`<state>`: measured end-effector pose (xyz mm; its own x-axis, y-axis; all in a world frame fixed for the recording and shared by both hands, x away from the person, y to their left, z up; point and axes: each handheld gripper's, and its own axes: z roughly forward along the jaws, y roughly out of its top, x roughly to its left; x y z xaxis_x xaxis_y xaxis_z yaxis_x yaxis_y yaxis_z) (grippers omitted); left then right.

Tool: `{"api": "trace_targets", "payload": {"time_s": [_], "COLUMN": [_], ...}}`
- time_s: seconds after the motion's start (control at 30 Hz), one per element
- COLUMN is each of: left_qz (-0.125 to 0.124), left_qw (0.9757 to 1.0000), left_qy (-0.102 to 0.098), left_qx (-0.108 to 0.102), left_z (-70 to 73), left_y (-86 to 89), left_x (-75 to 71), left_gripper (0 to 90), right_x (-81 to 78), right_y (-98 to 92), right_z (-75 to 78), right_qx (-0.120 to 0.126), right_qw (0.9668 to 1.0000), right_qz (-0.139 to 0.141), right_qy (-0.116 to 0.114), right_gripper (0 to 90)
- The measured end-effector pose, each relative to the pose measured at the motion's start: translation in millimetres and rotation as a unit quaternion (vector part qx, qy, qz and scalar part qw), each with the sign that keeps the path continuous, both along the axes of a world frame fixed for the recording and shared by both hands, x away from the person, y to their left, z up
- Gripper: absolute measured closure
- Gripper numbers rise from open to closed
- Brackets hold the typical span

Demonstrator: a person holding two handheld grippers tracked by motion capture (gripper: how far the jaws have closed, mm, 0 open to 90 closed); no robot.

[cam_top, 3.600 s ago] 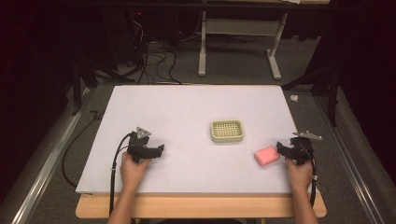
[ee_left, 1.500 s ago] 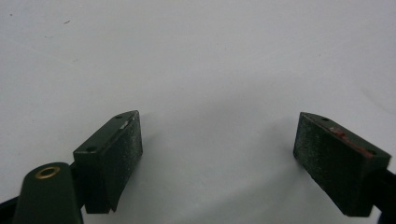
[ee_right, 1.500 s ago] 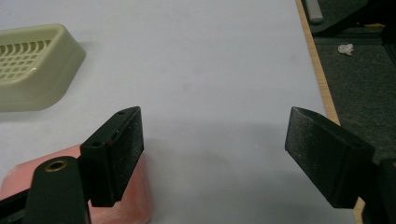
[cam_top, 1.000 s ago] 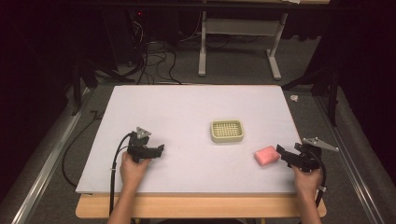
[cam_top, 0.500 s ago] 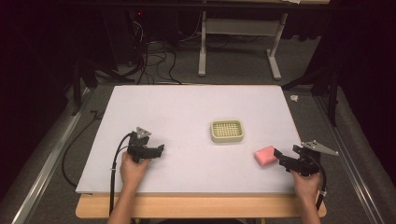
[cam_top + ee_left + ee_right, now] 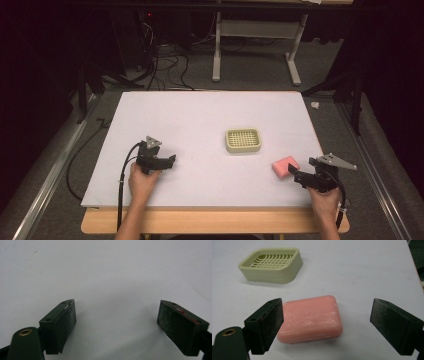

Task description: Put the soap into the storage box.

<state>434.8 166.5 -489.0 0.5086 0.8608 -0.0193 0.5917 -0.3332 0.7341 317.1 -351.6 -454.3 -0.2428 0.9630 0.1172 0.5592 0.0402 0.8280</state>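
A wide white worktop [image 6: 200,125] carries a pale green soap dish [image 6: 243,140] right of its middle, and a pink bar of soap [image 6: 285,166] lies flat on the bare surface nearer and further right, apart from the dish. The right gripper [image 6: 298,177] sits at the near right edge just beside the soap, its fingers [image 6: 265,323] having just been opening and now spread wide with the soap between them, untouched on the right side. The left gripper [image 6: 171,161] rests at the near left over bare worktop, fingers [image 6: 60,323] spread and holding nothing.

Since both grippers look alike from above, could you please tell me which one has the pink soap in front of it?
The right gripper: the pink soap lies ahead between its open jaws, while the left gripper faces bare table.
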Motion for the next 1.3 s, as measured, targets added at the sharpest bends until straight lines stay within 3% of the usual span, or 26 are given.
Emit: {"api": "trace_targets", "payload": {"time_s": [0.93,1.3], "left_qz": [0.000,0.000], "left_qw": [1.0000,1.0000], "left_qy": [0.000,0.000], "left_qx": [0.000,0.000], "left_z": [0.0,0.0], "left_y": [0.1,0.0], "left_x": [0.0,0.0], "left_gripper": [16.1,16.1], "right_x": [8.0,15.5], "right_y": [25.2,28.9], "right_z": [-8.6,-15.8], "right_qx": [-0.036,-0.051], "right_qw": [0.9987,0.9977], "right_qz": [0.032,0.028], "right_qy": [0.013,0.034], "right_gripper": [11.4,11.3]}}
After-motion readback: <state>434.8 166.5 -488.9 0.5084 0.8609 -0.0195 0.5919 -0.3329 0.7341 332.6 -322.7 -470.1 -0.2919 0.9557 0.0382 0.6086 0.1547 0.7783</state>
